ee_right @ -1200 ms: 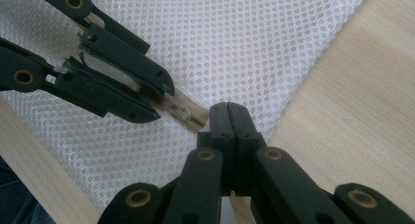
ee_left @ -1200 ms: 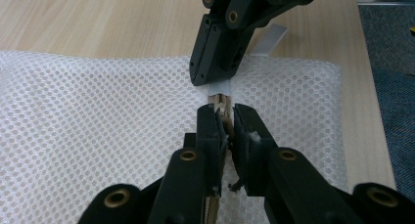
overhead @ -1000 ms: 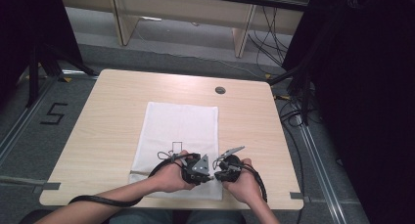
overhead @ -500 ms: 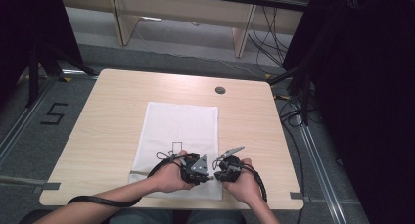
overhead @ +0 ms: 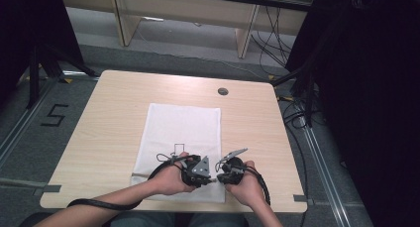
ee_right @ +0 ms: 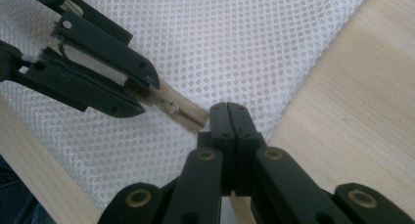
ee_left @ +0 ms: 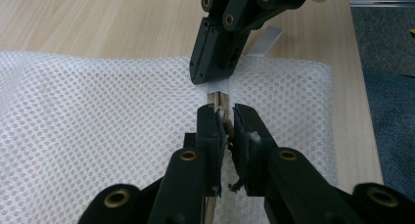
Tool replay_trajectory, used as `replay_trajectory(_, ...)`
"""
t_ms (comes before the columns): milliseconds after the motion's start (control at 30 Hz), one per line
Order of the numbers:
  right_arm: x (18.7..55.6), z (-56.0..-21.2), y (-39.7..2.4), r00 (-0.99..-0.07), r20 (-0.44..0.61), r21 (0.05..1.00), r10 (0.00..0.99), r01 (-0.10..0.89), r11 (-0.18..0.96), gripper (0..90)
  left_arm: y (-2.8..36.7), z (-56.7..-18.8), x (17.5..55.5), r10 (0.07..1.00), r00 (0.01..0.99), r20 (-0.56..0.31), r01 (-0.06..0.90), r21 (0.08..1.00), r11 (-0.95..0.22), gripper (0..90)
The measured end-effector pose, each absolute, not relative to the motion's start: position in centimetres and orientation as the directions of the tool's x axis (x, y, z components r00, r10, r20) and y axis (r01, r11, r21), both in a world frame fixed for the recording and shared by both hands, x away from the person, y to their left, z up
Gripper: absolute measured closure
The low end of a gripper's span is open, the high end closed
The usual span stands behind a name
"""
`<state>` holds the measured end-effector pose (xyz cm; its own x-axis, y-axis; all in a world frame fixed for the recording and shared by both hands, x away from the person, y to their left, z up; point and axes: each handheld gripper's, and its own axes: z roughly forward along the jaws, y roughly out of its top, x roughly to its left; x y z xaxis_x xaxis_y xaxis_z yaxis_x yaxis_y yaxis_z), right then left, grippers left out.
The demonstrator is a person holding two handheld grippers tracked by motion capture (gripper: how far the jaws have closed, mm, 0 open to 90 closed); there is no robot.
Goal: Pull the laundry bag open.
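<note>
While both claws pinch its beige zipper (ee_right: 183,114), the white mesh bag (overhead: 181,133) lies flat.

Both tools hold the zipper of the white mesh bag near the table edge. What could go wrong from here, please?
1. The left tool pinches the zipper by a narrow bite; a pull could make it slip off.
2. The right tool is shut on the zipper's end, close beside the left one; uneven pulling might strain the thin mesh bag.
3. The bag lies loose on the table, near its front edge; it may slide.

Zipper pull (ee_left: 221,117) mostly hidden between left gripper (ee_left: 223,117) jaws
</note>
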<state>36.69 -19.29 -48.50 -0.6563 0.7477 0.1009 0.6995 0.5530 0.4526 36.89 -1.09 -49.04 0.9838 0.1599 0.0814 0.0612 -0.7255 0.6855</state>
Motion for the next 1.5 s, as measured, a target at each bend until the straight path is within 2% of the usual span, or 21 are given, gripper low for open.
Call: replay_trajectory(1500, 36.7, -48.5, -19.3, -0.657, 0.104, 0.453, 0.747, 0.7, 0.552, 90.0, 0.5, -48.1, 36.7, 0.157, 0.983, 0.098, 0.046, 0.692, -0.72, 81.5)
